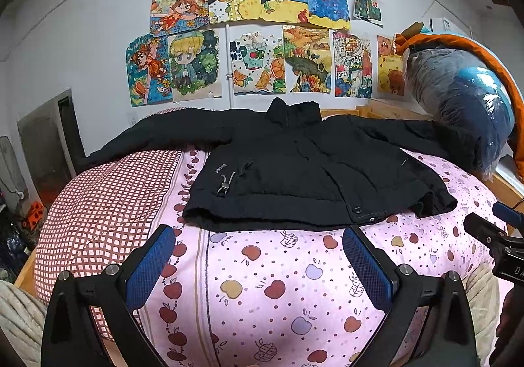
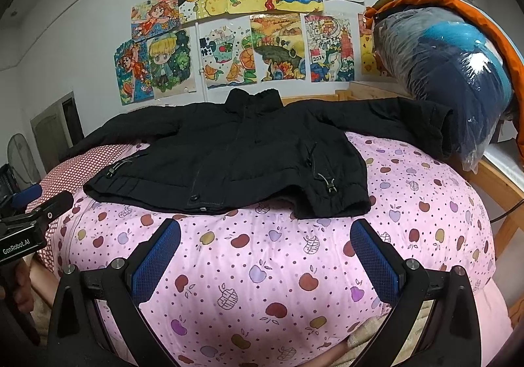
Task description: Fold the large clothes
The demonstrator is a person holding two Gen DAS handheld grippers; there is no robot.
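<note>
Left gripper (image 1: 258,245) hovers above the near part of the bed, its blue-padded fingers (image 1: 150,265) spread wide apart with nothing between them. Right gripper (image 2: 265,241) sits in the same attitude beside it, fingers (image 2: 375,260) equally spread and empty. From each wrist view I see the other gripper at the frame edge: the right one at the far right of the left view, the left one at the far left of the right view, where part of a hand (image 2: 23,288) grips its handle.

I see the black jacket (image 1: 294,167) lying face up on the pink apple-print quilt (image 1: 268,285), collar toward the wall, hem toward the grippers, both sleeves stretched out sideways. Neither gripper touches it; the hem lies just beyond the fingertips. A drawstring toggle (image 1: 224,186) rests on the front near the hem.

A red-checked pillow (image 1: 108,200) lies under one sleeve. The other sleeve ends against a plastic-wrapped blue bundle (image 2: 458,78) with orange fabric over it. Coloured drawings (image 1: 262,29) cover the wall behind the bed.
</note>
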